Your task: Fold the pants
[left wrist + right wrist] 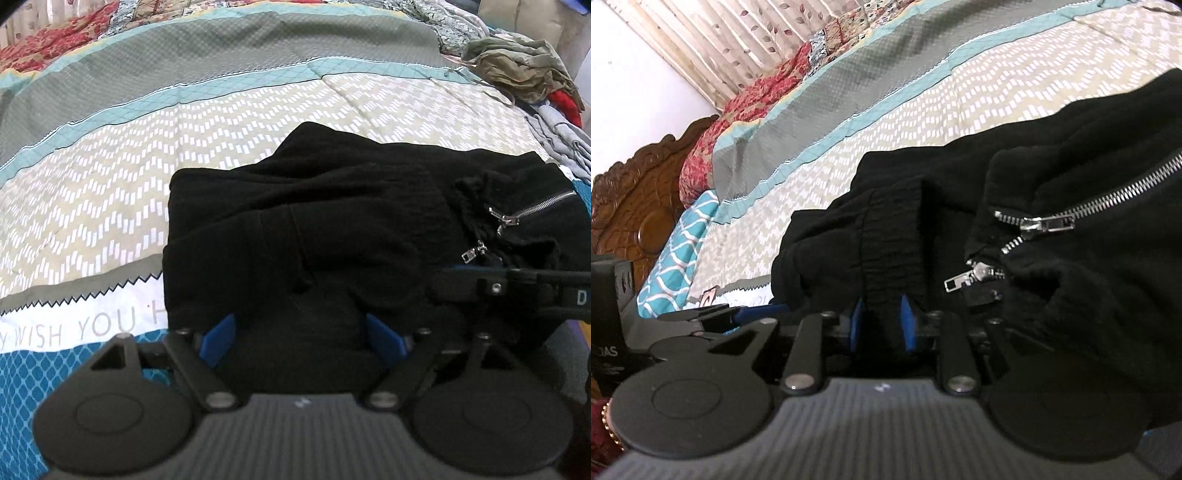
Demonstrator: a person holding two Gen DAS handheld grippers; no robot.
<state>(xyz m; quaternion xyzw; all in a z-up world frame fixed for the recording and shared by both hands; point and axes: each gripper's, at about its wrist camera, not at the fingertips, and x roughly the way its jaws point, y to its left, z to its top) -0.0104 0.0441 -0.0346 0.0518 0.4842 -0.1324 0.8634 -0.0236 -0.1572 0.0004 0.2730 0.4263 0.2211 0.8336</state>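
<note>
Between our right gripper's (882, 325) blue pads, low centre, a ridge of the black fleece zip-pocket pants (1052, 184) is pinched. Our left gripper (301, 341) gapes, straddling their near edge on the patterned quilt (110, 192). That thin pinch could slip, spilling the fold.
</note>
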